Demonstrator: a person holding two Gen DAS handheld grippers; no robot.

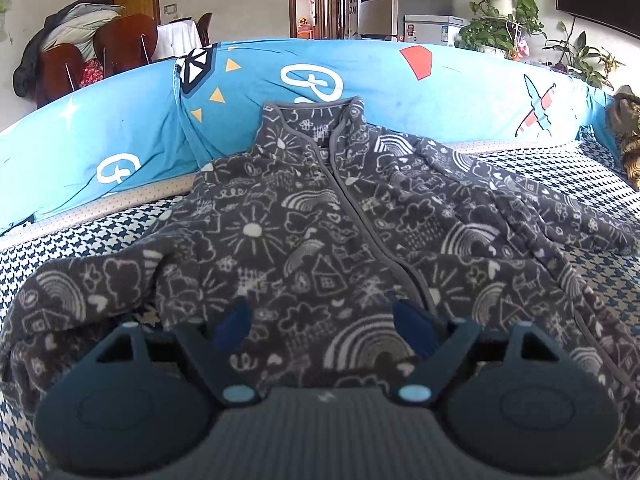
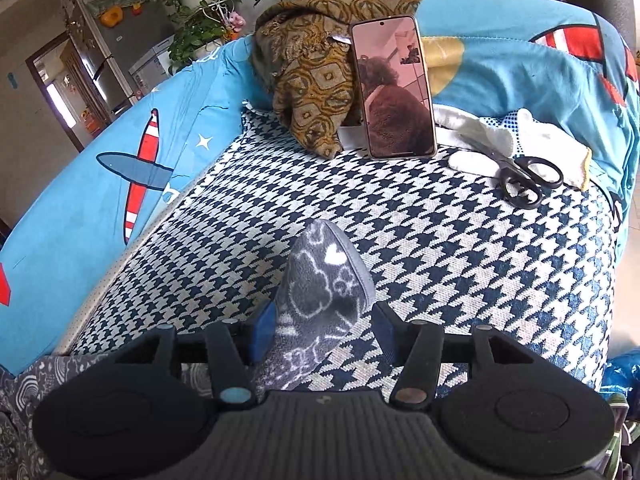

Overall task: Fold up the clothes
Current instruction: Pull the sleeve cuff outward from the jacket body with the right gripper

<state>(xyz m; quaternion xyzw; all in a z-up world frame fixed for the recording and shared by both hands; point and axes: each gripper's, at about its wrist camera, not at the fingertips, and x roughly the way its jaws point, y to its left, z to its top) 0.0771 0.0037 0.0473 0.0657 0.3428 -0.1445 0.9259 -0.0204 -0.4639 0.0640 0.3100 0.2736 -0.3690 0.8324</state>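
Observation:
A grey fleece jacket (image 1: 320, 220) with white doodles lies spread face up on the houndstooth sofa seat (image 1: 100, 232). Its collar leans against the blue backrest cover (image 1: 120, 128). My left gripper (image 1: 322, 320) hovers open over the jacket's lower front, with nothing between its fingers. In the right wrist view the jacket's sleeve end (image 2: 324, 280) lies on the seat between the fingers of my right gripper (image 2: 325, 334). The cloth rests against the left pad (image 2: 264, 332). The right pad stands apart from it, so the jaws are open and do not press it.
A phone (image 2: 396, 88) leans upright against a brown patterned cloth (image 2: 316, 80) at the back of the seat. Black scissors (image 2: 524, 176) and white gloves (image 2: 500, 136) lie to its right. Bare houndstooth seat (image 2: 440, 240) stretches beyond the sleeve.

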